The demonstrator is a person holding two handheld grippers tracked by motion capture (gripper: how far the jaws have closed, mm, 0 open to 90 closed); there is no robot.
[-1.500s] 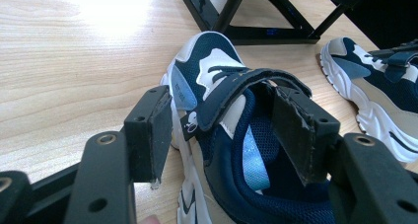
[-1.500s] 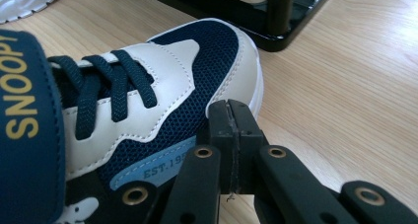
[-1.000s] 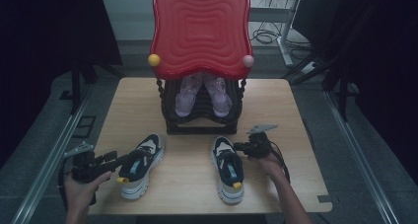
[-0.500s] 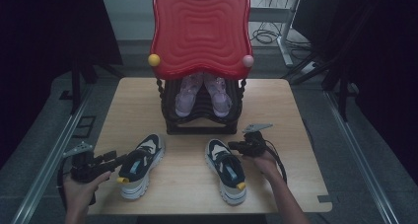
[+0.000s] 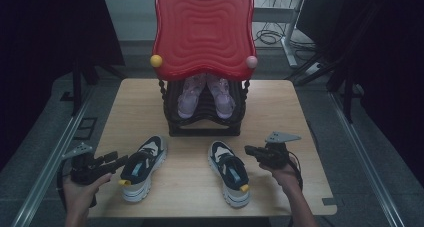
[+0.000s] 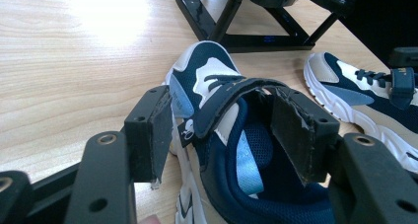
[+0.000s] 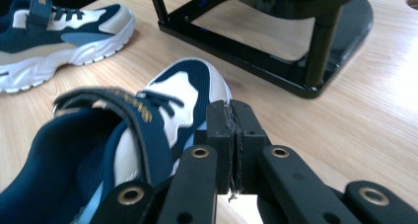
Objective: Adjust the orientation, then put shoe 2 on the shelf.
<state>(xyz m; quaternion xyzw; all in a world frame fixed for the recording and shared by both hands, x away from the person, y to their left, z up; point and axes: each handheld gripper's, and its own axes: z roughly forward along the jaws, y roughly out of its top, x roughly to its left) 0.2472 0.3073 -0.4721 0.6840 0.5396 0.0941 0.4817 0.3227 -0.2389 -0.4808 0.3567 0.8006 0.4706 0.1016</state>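
From above, a wooden table (image 5: 280,112) holds a black shoe rack (image 5: 205,114) under a red tray (image 5: 204,32). The left gripper (image 5: 117,162) meets the left sneaker (image 5: 142,167); the right gripper (image 5: 250,150) sits beside the right sneaker (image 5: 230,172). The left gripper view shows jaws apart around the left sneaker's collar (image 6: 236,150). The right gripper view shows jaws pressed together, empty, beside the right sneaker (image 7: 123,135).

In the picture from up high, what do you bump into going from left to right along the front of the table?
Left gripper → left sneaker → right sneaker → right gripper.
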